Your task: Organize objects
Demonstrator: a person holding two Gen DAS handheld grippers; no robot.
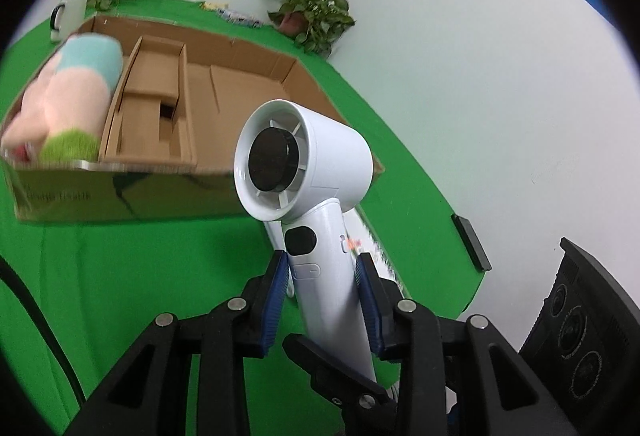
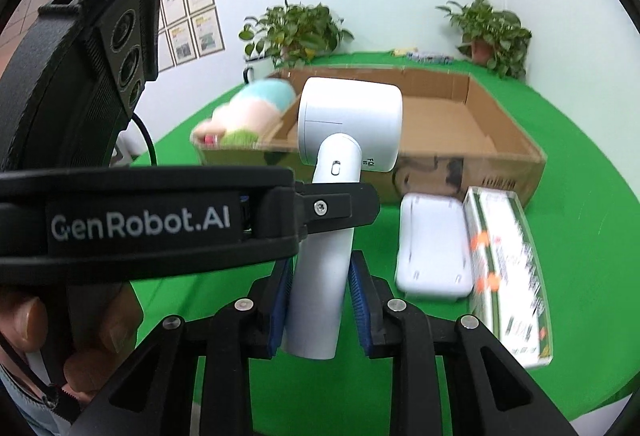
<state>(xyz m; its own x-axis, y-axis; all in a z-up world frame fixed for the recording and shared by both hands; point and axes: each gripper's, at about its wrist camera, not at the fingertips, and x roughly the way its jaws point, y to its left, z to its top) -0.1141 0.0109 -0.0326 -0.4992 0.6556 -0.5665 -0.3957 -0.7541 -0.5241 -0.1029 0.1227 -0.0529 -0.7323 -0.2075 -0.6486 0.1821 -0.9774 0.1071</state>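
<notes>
A white handheld fan (image 1: 304, 163) is held upright above the green table, in front of the open cardboard box (image 1: 224, 75). My left gripper (image 1: 324, 276) is shut on the fan's handle, its blue pads (image 1: 278, 288) against both sides. In the right wrist view the fan (image 2: 348, 123) stands between my right gripper's (image 2: 320, 276) blue pads (image 2: 358, 296); the left pad touches the lower handle, the right pad stands slightly off. The left gripper's body (image 2: 160, 220) crosses that view. A pink and teal plush toy (image 1: 68, 91) lies in the box's left end.
A white flat case (image 2: 434, 244) and a white-green printed box (image 2: 508, 276) lie on the green cloth (image 2: 580, 236) right of the fan. Two potted plants (image 2: 296, 31) stand at the back wall, with a mug (image 1: 70, 11). A cardboard insert (image 1: 152, 103) sits inside the box.
</notes>
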